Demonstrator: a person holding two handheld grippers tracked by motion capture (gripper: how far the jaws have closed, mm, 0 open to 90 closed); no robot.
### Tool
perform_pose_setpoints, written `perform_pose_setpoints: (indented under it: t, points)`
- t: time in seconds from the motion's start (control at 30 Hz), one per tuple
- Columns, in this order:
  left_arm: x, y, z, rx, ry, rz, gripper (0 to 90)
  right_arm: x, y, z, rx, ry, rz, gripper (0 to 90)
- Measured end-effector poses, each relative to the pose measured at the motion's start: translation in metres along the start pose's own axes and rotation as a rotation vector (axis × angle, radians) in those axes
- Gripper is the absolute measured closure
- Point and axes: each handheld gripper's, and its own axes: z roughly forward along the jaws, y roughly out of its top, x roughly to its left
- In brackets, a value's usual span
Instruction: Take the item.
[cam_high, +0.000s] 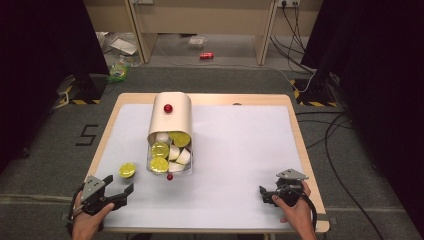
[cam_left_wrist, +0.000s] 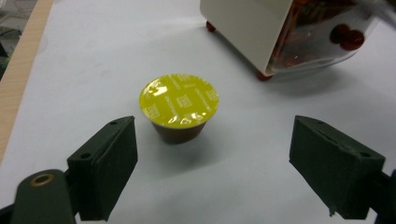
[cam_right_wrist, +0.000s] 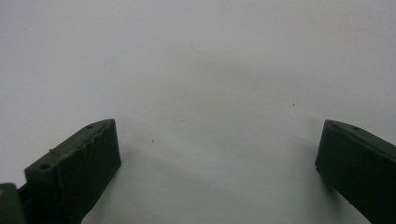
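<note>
One lone coffee capsule (cam_left_wrist: 179, 107) with a yellow foil lid is sitting upright on the white table cover (cam_high: 240, 150), near the left front corner and just ahead of the left gripper (cam_high: 120, 187). That gripper's jaws are standing wide apart with nothing between them; in the left gripper view the capsule is lying a little beyond the tips, closer to the left jaw and touching neither. Just beside the capsule, toward the table's middle, a capsule dispenser (cam_high: 171, 120) is lying with its cream curved cover facing up and its clear drawer (cam_high: 169, 171) opening toward the person. Several capsules are resting inside it, some showing yellow foil lids (cam_high: 160, 149) and some showing white sides (cam_high: 183, 157). Small red knobs (cam_high: 168, 108) are showing on the cover and at the drawer's front edge. Over at the right front of the table, the right gripper (cam_high: 266, 194) is resting low over bare white cover, its jaws also spread wide and gripping nothing.
</note>
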Motion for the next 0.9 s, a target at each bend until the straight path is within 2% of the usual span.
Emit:
perform_pose_setpoints:
  t: [0.2,0.37,0.6,0.7,0.9]
  points:
    - [0.002,-0.005,0.001,0.034,0.01,-0.015,15.0,0.0,0.0,0.0,0.0,0.0,0.0,0.3]
    - [0.003,-0.009,0.002,0.108,0.017,-0.007,15.2,0.0,0.0,0.0,0.0,0.0,0.0,0.3]
    - [0.002,-0.017,0.008,0.171,0.021,-0.001,15.4,0.0,0.0,0.0,0.0,0.0,0.0,0.3]
    - [0.0,-0.018,0.008,0.175,0.031,0.024,14.9,0.0,0.0,0.0,0.0,0.0,0.0,0.3]
    - [0.001,-0.019,0.009,0.17,0.025,0.027,14.3,0.0,0.0,0.0,-0.001,-0.001,-0.001,0.4]
